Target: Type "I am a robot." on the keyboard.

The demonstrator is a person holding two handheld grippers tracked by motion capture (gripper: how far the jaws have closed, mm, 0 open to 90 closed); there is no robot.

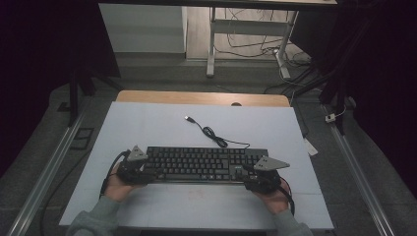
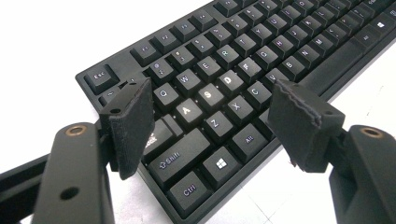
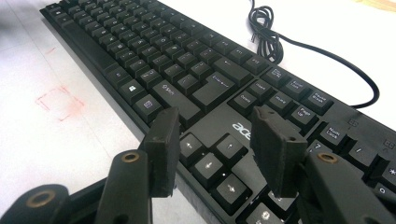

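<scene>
Left jaws: standing wide apart, gripping nothing, pads hanging just over the keys.
Left gripper (image 2: 210, 123): hovering above the keyboard's (image 2: 243, 79) left end, one pad sitting near the Caps Lock side, the other out past the front edge by the Alt key.
Right jaws: also gaping, roughly half open, nothing clamped between the pads.
Right gripper (image 3: 219, 149): hanging over the arrow keys and the logo patch at the keyboard's (image 3: 154, 65) right end.
Hands: left hand (image 1: 115, 184) and right hand (image 1: 275, 199) coming in from the near edge, each wrapping a gripper, left gripper (image 1: 140, 169) and right gripper (image 1: 251, 176) flanking the two ends.
Keyboard (image 1: 201, 163): lying flat and straight across the near half of the table, long side facing the person.
Cord (image 1: 214, 135): trailing off the back edge, bunching into a small coil, plug end (image 1: 188, 118) resting further back.
Table (image 1: 147, 123): pale sheet covering the top, faint red square mark (image 3: 58, 102) sitting just in front of the keyboard.
</scene>
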